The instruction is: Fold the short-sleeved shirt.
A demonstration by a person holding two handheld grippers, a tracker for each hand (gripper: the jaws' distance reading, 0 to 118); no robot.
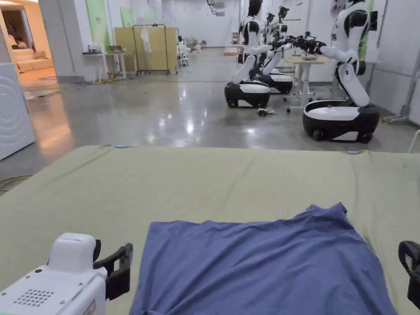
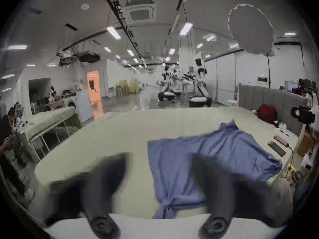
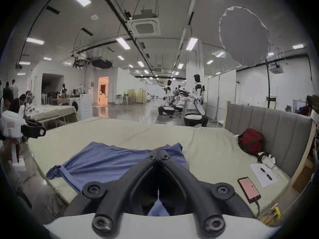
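A blue short-sleeved shirt (image 1: 262,266) lies spread on the near part of a bed covered in a pale green sheet (image 1: 205,184), with a padded grey headboard (image 3: 269,122) along the bed's right side. In the left gripper view the left tool (image 2: 158,170) has its jaws spread wide apart, blurred, one over the bare sheet and one over the shirt, gripping nothing. In the right gripper view the right tool (image 3: 159,154) has its jaws pressed together at the tips, above the shirt's far right part; whether cloth is caught between them cannot be told. In the head view the left tool (image 1: 123,266) sits just left of the shirt's near left edge. On the right of the bed lie a red bag (image 3: 250,141), a sheet of paper (image 3: 263,174) and a phone (image 3: 249,189). Several white and black robots (image 1: 340,82) stand on the glossy floor beyond the bed.
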